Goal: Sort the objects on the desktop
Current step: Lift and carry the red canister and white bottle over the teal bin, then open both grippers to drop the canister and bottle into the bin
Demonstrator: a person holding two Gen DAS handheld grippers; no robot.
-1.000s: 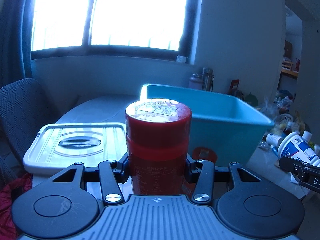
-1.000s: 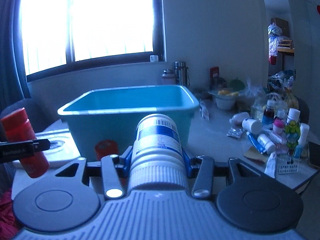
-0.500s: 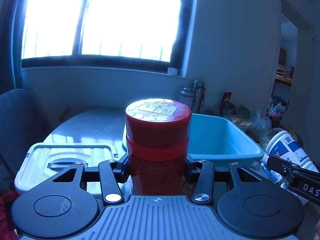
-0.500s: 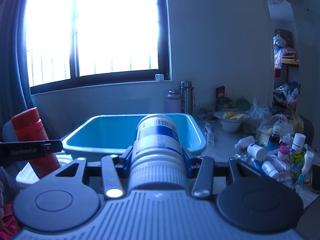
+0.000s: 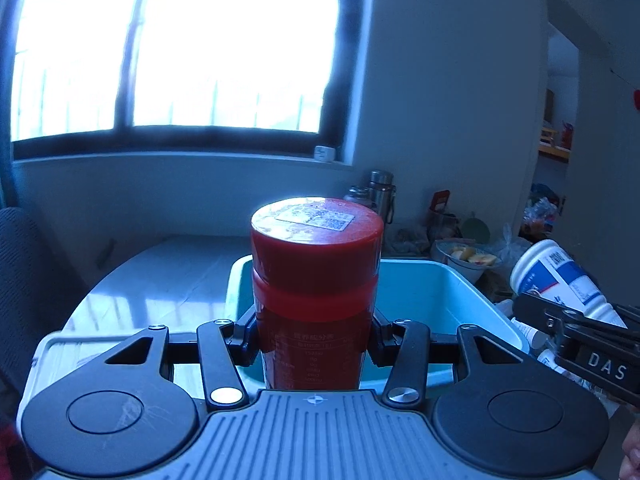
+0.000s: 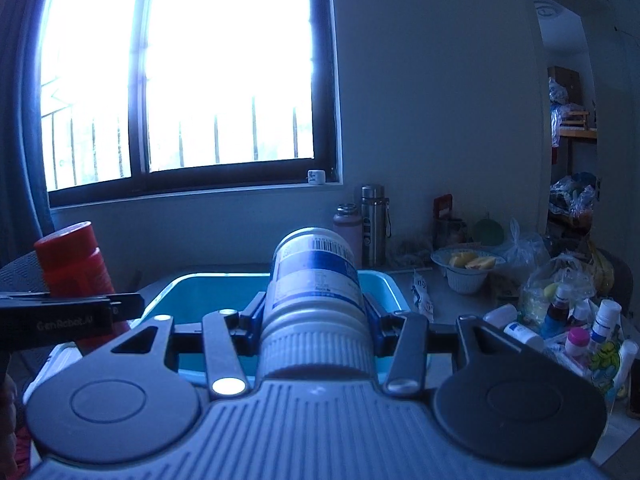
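My left gripper (image 5: 316,326) is shut on a red bottle (image 5: 316,280) with a sticker on its base, held above the near edge of the blue tub (image 5: 440,292). My right gripper (image 6: 316,320) is shut on a white bottle with a blue label (image 6: 316,280), held above the tub's (image 6: 192,304) near edge. The red bottle (image 6: 74,268) shows at the left of the right wrist view. The white bottle (image 5: 560,280) shows at the right of the left wrist view.
A white lidded box (image 5: 68,352) lies left of the tub. Several small bottles (image 6: 576,328) and bags clutter the table's right side. A bowl of fruit (image 6: 466,266) and two flasks (image 6: 372,224) stand behind the tub by the wall.
Both grippers have risen with their bottles; the tub now sits lower in both views and its inside shows.
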